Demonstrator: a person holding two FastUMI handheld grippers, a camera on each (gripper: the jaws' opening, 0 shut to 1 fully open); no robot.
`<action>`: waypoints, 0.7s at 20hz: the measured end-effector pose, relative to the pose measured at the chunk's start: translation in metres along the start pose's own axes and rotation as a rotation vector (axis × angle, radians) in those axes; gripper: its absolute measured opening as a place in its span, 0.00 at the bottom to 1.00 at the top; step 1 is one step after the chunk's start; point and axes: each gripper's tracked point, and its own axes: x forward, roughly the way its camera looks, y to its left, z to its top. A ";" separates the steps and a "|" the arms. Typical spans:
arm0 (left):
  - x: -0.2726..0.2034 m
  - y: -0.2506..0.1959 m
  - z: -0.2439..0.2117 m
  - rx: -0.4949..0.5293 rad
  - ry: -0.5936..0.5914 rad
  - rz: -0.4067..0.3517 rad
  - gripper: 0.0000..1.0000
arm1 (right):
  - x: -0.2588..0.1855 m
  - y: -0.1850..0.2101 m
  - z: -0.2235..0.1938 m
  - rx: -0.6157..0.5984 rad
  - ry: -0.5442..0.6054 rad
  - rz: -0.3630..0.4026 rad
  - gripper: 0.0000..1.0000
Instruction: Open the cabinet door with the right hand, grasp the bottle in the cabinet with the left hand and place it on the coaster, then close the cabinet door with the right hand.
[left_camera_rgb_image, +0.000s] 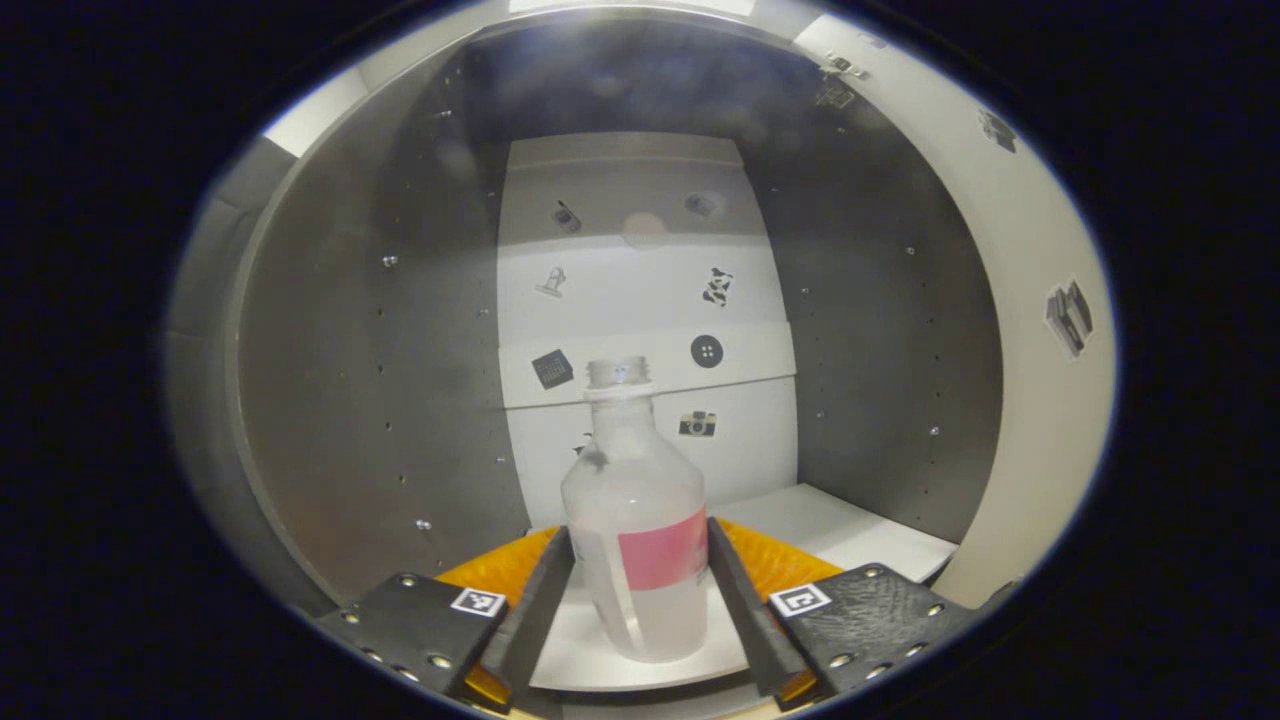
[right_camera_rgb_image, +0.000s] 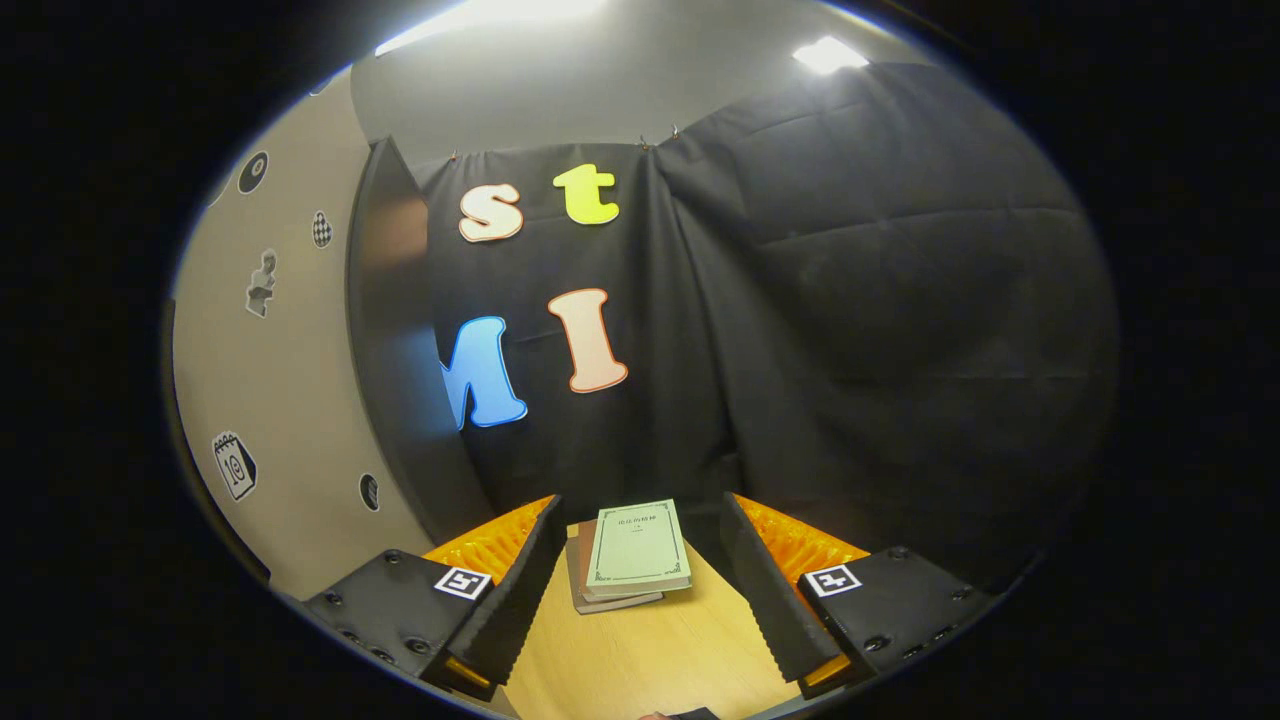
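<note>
Left gripper (left_camera_rgb_image: 638, 600) is right inside the cabinet (left_camera_rgb_image: 370, 330) now, and the bottle (left_camera_rgb_image: 637, 520) stands dead ahead between its two fingers (left_camera_rgb_image: 535, 610), upright, neck pointing straight up, mouth open with no cap. The fingers flank the lower body at the pink label band, one on each side; they look to be touching or a hair off the plastic, and I cannot tell whether they press yet. So the gap is narrowed to about bottle width. The bottle sits near the front edge of the white cabinet floor (left_camera_rgb_image: 840, 530), grey side walls either side, the stickered back panel well behind it.

That is the relation that counts: long axis vertical, fingers horizontal across it, a square side grasp. My read is that a firm squeeze comes next, then a straight pull out toward the front.

Right gripper (right_camera_rgb_image: 640, 590) hangs outside with its fingers spread wide on nothing, over the wooden desk (right_camera_rgb_image: 660, 650). Just beyond lie stacked books (right_camera_rgb_image: 636, 550), and to its left the open cabinet door (right_camera_rgb_image: 290, 400).
</note>
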 end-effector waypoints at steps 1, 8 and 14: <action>-0.005 0.000 0.001 -0.004 0.004 -0.005 0.73 | -0.001 0.000 0.000 0.006 -0.002 0.005 0.98; -0.050 0.013 0.025 -0.028 -0.050 0.025 0.73 | -0.004 0.001 0.005 0.007 -0.010 0.052 0.98; -0.111 0.029 0.037 -0.034 -0.085 0.068 0.73 | -0.006 0.004 0.006 0.011 -0.012 0.127 0.98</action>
